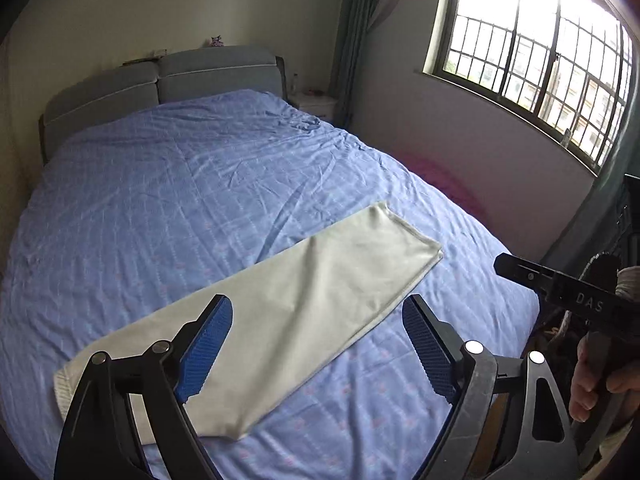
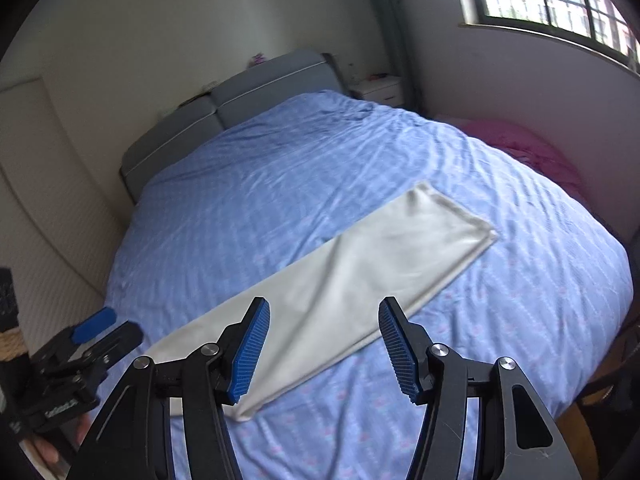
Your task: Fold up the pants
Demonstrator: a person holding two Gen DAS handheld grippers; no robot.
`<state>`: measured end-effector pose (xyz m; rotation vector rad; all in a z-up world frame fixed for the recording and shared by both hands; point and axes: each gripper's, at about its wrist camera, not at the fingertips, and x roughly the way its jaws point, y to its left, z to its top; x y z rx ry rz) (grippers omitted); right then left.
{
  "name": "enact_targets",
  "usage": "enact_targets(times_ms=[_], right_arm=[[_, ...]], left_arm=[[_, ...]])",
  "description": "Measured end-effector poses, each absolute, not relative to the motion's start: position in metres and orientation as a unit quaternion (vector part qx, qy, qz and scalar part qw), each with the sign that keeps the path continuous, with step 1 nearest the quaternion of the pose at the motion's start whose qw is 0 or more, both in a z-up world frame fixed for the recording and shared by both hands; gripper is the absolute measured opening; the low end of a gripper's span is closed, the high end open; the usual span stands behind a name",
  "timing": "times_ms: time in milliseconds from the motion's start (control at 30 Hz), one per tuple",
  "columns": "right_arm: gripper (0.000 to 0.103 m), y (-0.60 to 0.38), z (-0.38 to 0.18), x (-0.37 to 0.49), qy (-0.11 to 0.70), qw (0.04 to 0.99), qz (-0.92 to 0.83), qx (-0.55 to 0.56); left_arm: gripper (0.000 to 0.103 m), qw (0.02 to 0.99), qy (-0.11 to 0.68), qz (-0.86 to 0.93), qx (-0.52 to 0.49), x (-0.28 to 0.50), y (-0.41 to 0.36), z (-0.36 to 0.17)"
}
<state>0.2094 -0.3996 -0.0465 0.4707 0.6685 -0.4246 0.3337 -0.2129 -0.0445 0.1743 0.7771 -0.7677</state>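
Observation:
Cream-white pants (image 1: 280, 304) lie flat on the blue bed (image 1: 200, 184), folded lengthwise into one long strip that runs from near left to far right. They show the same way in the right wrist view (image 2: 360, 276). My left gripper (image 1: 318, 312) is open and empty, raised above the strip's near half. My right gripper (image 2: 324, 312) is open and empty, also above the strip's middle. The right gripper's body shows at the right edge of the left wrist view (image 1: 560, 288); the left gripper shows at the lower left of the right wrist view (image 2: 80, 356).
A grey headboard (image 1: 160, 80) stands at the far end of the bed. A white nightstand (image 2: 378, 90) sits beside it. Pink cloth (image 2: 532, 148) lies past the bed's right side under a barred window (image 1: 540, 60).

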Motion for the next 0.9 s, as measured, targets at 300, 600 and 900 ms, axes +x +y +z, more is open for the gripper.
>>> enact_targets(times_ms=[300,600,900], right_arm=[[0.058,-0.586,-0.089,0.217,0.349,0.882,-0.184,0.257],[0.056,-0.711,-0.174,0.267,0.435,0.847,-0.165,0.258],[0.042,-0.776,-0.272,0.319,0.485,0.801,-0.177,0.302]], left_arm=[[0.088,0.866,0.432,-0.245,0.052,0.333,-0.343,-0.095],[0.088,0.851,0.495,-0.167,0.059,0.351,-0.446,-0.166],[0.088,0.817,0.556,-0.114,0.102,0.396,-0.501,-0.244]])
